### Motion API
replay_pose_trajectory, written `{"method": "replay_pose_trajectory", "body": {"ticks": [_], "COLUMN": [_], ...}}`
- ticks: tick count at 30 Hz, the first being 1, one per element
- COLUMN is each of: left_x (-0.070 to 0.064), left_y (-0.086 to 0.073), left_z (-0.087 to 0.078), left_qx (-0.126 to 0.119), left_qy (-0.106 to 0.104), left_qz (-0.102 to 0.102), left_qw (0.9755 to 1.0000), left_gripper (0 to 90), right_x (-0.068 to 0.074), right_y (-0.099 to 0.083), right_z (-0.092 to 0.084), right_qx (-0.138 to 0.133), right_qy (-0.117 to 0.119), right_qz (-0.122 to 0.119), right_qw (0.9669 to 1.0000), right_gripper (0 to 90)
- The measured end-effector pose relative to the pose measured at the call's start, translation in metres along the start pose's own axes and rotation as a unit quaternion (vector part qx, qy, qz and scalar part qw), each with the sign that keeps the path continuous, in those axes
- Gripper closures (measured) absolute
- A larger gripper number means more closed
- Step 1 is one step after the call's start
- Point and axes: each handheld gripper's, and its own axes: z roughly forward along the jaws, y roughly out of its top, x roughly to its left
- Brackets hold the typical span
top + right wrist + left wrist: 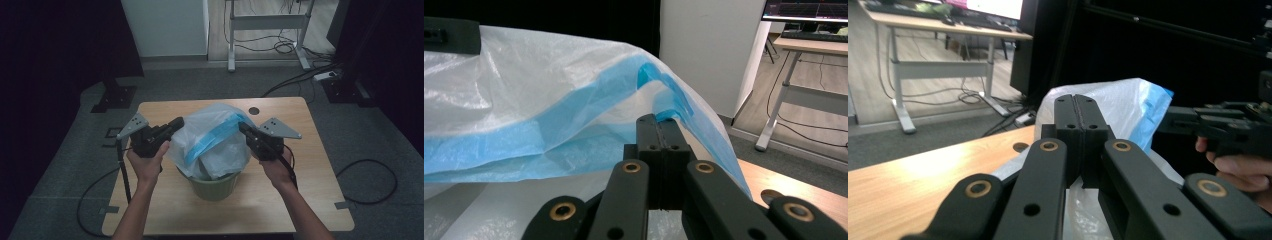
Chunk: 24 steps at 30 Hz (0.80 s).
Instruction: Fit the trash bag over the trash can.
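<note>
both tongs, left (pixel 178 121) and right (pixel 243 127), clenched on the bag (pixel 210 142); bag hides most of the bin (pixel 214 187).

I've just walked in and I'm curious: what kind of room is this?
Probably an office turned test lab: a small wooden table on grey carpet, cables trailing under a desk, a monitor, dark curtains, and a bagged bin.
</note>
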Motion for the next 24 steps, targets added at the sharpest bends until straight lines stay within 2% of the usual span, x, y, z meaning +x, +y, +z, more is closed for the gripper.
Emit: {"method": "replay_pose_trajectory", "body": {"ticks": [3, 5, 12, 15, 17, 19, 24], "left_x": [0.003, 0.008, 0.022, 0.024, 0.025, 0.024, 0.019], "left_y": [0.0, 0.0, -0.002, -0.005, -0.007, -0.008, -0.004], "left_z": [0.0, -0.001, -0.007, -0.009, -0.011, -0.012, -0.014], "left_qx": [-0.011, -0.018, -0.037, -0.043, -0.049, -0.056, -0.071], "left_qy": [-0.007, -0.017, -0.004, 0.01, 0.01, 0.01, 0.007], "left_qz": [-0.017, -0.036, -0.068, -0.071, -0.073, -0.069, -0.053], "left_qw": [0.9998, 0.999, 0.997, 0.9965, 0.9961, 0.996, 0.9961], "left_gripper": [89.7, 89.6, 89.9, 89.9, 89.9, 89.9, 89.8], "right_x": [-0.001, -0.003, -0.012, -0.02, -0.023, -0.031, -0.042], "right_y": [-0.001, 0.0, -0.001, -0.002, -0.002, 0.001, 0.019], "right_z": [-0.001, -0.002, -0.01, -0.015, -0.016, -0.019, -0.023], "right_qx": [0.0, 0.0, 0.0, 0.002, 0.002, -0.001, -0.02], "right_qy": [0.0, -0.001, -0.009, -0.017, -0.021, -0.029, -0.044], "right_qz": [0.0, 0.0, 0.001, -0.002, -0.001, 0.003, -0.004], "right_qw": [1.0, 1.0, 1.0, 0.9998, 0.9998, 0.9996, 0.9988], "right_gripper": [89.3, 89.4, 89.3, 89.3, 89.3, 89.3, 89.3]}}
